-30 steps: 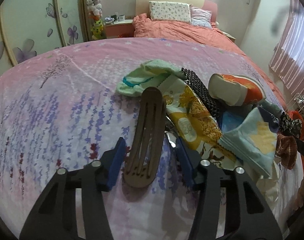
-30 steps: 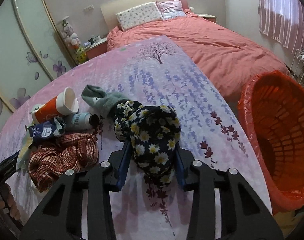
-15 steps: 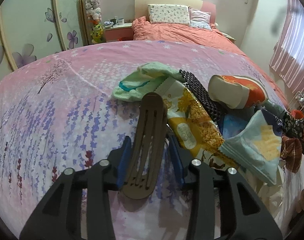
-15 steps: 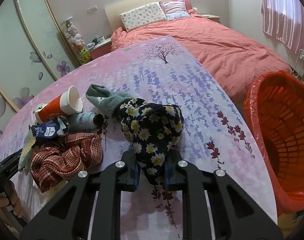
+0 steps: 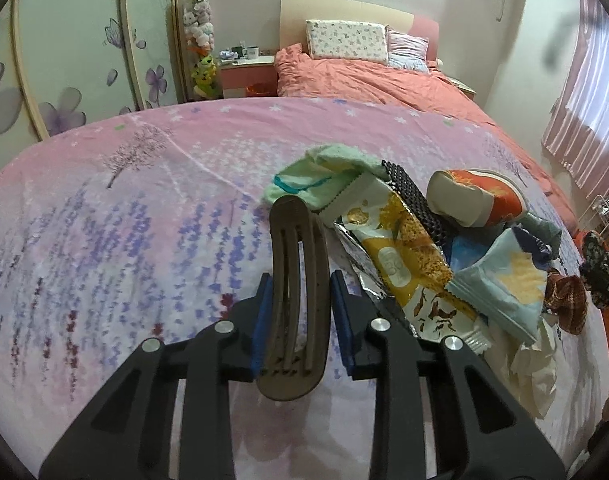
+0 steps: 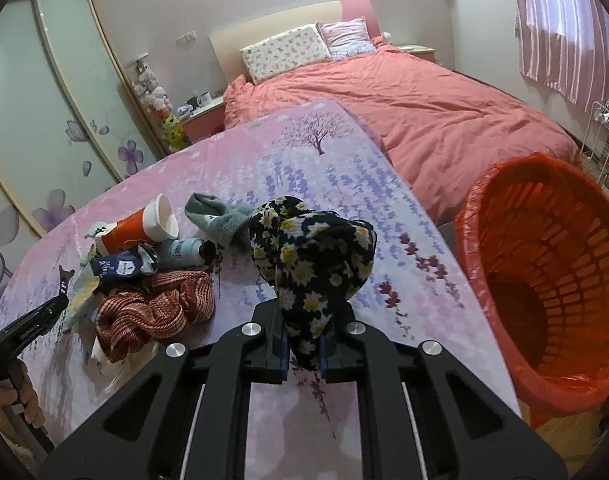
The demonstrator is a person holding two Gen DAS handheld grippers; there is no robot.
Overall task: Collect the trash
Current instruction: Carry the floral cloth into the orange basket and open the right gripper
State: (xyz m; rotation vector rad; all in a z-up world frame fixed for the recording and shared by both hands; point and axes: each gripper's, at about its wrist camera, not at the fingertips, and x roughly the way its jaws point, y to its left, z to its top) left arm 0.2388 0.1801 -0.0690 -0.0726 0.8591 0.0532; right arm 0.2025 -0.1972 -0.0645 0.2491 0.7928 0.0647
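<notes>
Two grips closing: right hand-held gripper (image 6: 302, 354) pinches limp, light floral cloth (image 6: 312, 256); left hand-held gripper (image 5: 300, 324) flanks stiff brown slotted piece (image 5: 296, 300), contact unclear.

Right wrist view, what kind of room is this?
Most likely a bedroom: a bed with pillows against a headboard, a sliding wardrobe with flower decals, and a bedside table beside it.
</notes>
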